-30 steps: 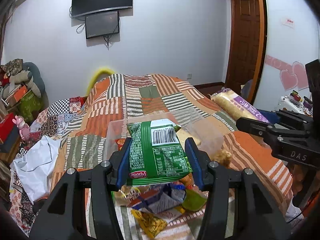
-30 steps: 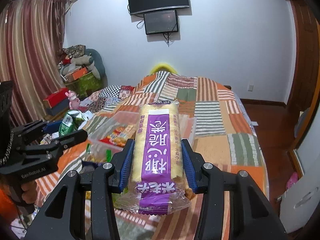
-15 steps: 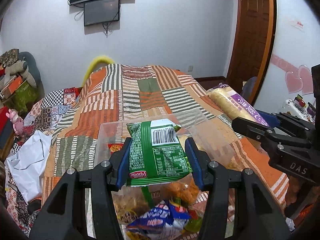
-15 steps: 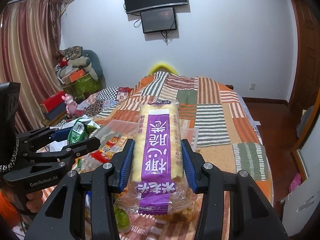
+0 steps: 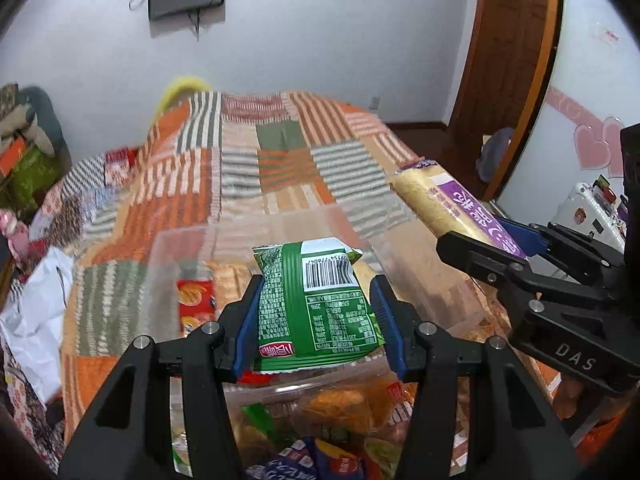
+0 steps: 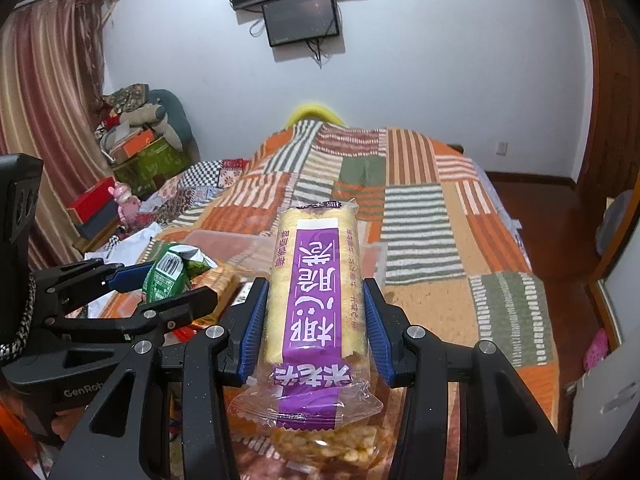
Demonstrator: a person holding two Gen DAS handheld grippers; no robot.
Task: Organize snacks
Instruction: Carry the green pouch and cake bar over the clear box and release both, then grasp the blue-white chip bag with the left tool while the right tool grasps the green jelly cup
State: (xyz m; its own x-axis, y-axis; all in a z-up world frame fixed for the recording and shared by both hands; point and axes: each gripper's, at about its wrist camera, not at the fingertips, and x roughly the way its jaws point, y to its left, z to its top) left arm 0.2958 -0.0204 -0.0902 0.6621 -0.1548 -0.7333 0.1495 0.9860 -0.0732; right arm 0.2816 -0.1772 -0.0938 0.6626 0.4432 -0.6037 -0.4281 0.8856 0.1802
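Observation:
My left gripper (image 5: 316,304) is shut on a green snack bag (image 5: 316,300) and holds it over a clear plastic bin (image 5: 180,248) on the bed. The bin holds a red packet (image 5: 194,300). My right gripper (image 6: 316,320) is shut on a long yellow roll pack with a purple label (image 6: 316,292), held above the bed to the right of the bin. The right gripper and its roll pack (image 5: 452,208) also show in the left wrist view, and the left gripper with the green bag (image 6: 168,276) in the right wrist view.
Several loose snack packets (image 5: 340,412) lie on the patchwork bedspread (image 5: 280,152) in front of the bin. A white plastic bag (image 5: 36,312) lies at the bed's left edge. Boxes and clutter (image 6: 132,148) stand at the left wall. A wooden door (image 5: 508,60) is at the right.
Both grippers have moved forward over the bed, each still holding its snack. The left gripper with the green bag now sits over the clear bin; the loose packets have dropped lower in view.

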